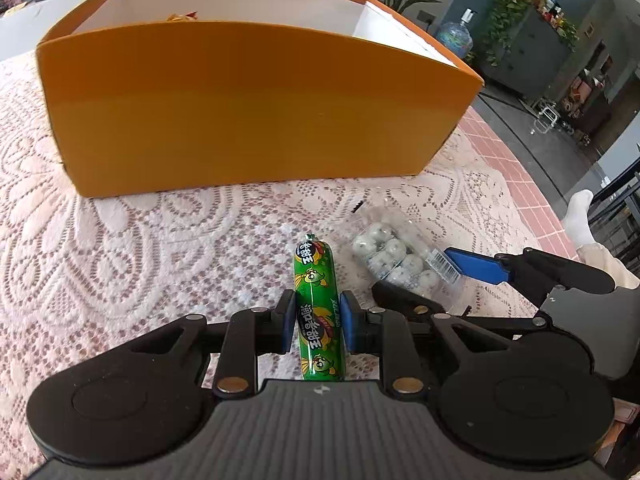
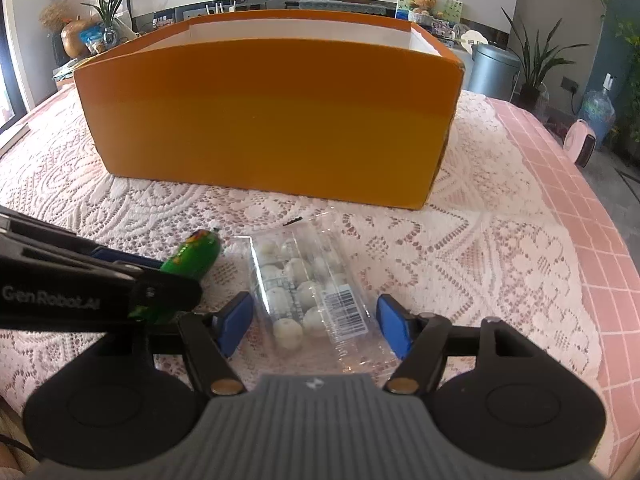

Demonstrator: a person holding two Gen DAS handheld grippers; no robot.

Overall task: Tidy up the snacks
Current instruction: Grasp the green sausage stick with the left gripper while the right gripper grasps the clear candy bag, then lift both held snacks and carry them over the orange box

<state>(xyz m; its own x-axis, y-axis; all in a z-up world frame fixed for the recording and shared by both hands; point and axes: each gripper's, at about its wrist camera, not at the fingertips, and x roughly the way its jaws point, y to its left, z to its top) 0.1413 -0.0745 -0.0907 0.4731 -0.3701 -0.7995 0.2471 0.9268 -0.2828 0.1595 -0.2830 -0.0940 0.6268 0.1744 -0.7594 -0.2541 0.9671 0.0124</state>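
A green sausage stick [image 1: 318,304] lies on the lace cloth, and my left gripper [image 1: 318,316] is shut on its middle. It also shows in the right wrist view [image 2: 192,260], half hidden behind the left gripper's arm. A clear pack of white balls [image 2: 308,296] lies beside it to the right; it also shows in the left wrist view [image 1: 396,258]. My right gripper [image 2: 316,324] is open, with its blue pads on either side of the pack's near end, not touching. The orange box [image 2: 272,120] stands behind, open at the top; it also shows in the left wrist view [image 1: 248,104].
A lace cloth [image 2: 480,248] covers the pink checked table, whose right edge [image 2: 608,240] falls off nearby. Some snack wrappers [image 1: 182,17] peek over the box wall. A small black scrap [image 2: 293,222] lies in front of the box.
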